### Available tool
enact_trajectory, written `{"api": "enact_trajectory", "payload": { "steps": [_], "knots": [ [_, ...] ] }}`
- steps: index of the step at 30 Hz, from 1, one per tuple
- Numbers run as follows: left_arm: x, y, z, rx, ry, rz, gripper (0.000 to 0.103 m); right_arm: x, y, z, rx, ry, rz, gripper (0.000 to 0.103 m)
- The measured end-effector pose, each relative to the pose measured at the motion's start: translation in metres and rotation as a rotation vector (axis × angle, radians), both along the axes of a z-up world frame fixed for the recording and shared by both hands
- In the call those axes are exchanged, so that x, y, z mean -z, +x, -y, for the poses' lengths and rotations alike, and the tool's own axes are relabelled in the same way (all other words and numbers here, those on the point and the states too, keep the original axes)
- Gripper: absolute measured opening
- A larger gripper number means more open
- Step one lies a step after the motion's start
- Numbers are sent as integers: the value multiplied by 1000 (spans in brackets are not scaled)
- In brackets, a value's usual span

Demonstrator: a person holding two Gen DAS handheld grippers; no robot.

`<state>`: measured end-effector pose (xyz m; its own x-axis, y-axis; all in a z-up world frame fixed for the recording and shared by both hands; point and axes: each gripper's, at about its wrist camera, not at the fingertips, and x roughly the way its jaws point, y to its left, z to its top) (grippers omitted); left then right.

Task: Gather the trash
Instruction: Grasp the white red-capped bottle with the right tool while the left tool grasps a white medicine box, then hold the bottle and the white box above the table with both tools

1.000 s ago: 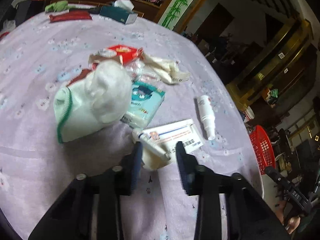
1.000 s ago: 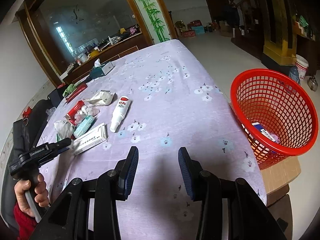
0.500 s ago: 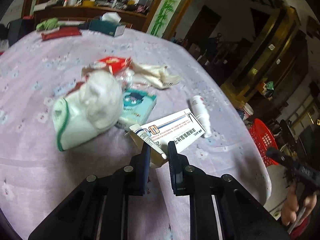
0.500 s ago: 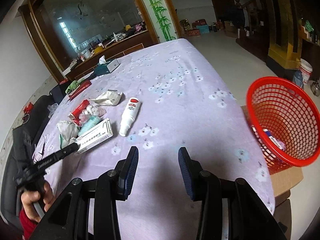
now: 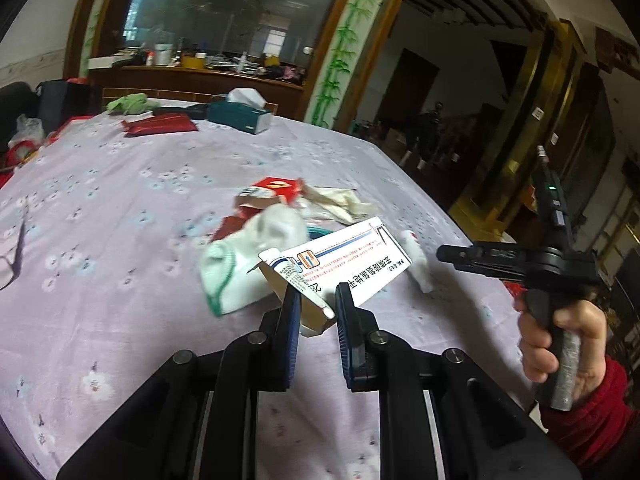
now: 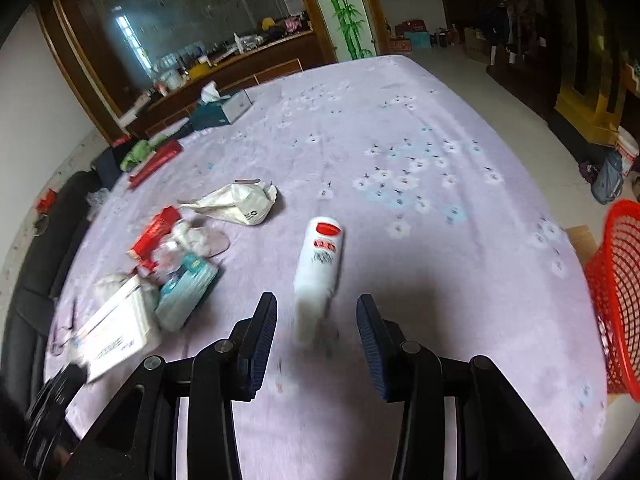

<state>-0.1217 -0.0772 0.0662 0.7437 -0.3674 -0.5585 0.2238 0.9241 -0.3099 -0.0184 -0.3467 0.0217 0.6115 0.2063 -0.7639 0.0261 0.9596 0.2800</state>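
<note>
My left gripper (image 5: 317, 294) is shut on the open end of a long white medicine box (image 5: 340, 258), which is lifted off the purple tablecloth; the box (image 6: 116, 330) also shows at the lower left of the right wrist view. My right gripper (image 6: 316, 310) is open, its fingers on either side of the near end of a white spray bottle (image 6: 320, 266) with a red base that lies on the cloth. A heap of trash sits behind: a white sock (image 5: 256, 256), a red packet (image 5: 276, 190), a teal tissue pack (image 6: 188, 290) and a crumpled white bag (image 6: 236, 202).
A red mesh basket (image 6: 618, 280) stands off the table's right edge. At the far end lie a teal tissue box (image 5: 240, 114), a red flat case (image 5: 160, 124) and a green cloth (image 5: 130, 104). A hand in a red sleeve (image 5: 560, 344) holds the right gripper's handle.
My left gripper closed on the white box and raised it off the cloth. My right gripper swung left from the basket side and came up to the spray bottle, staying open.
</note>
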Motion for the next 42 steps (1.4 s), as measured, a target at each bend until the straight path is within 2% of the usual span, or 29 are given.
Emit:
{"api": "enact_trajectory", "payload": {
  "steps": [4,10,12,14,16,21,29,34,42],
  "knots": [
    [0,-1,-8,-35,12,20,16,14,26,-12,25,-33,-41,44],
    [2,1,-5,-35,30,36,16,31,43,-19,36,-85,-93,43],
    [2,1,-2,-33,36,40,16,33,44,-17,40,-90,-90,41],
    [3,3,2,-28,42,43,16,33,43,-16,42,-91,-87,32],
    [2,3,8,-23,50,50,16,32,40,-14,42,-97,-82,32],
    [-1,6,24,8,68,60,16,23,18,-5,34,-72,-48,32],
    [4,16,59,68,102,59,16,-4,-51,13,36,-75,63,32],
    [7,20,77,100,118,51,16,-2,-77,26,66,-62,73,32],
    [6,22,92,107,153,62,16,5,-86,30,60,-56,68,32]
  ]
}}
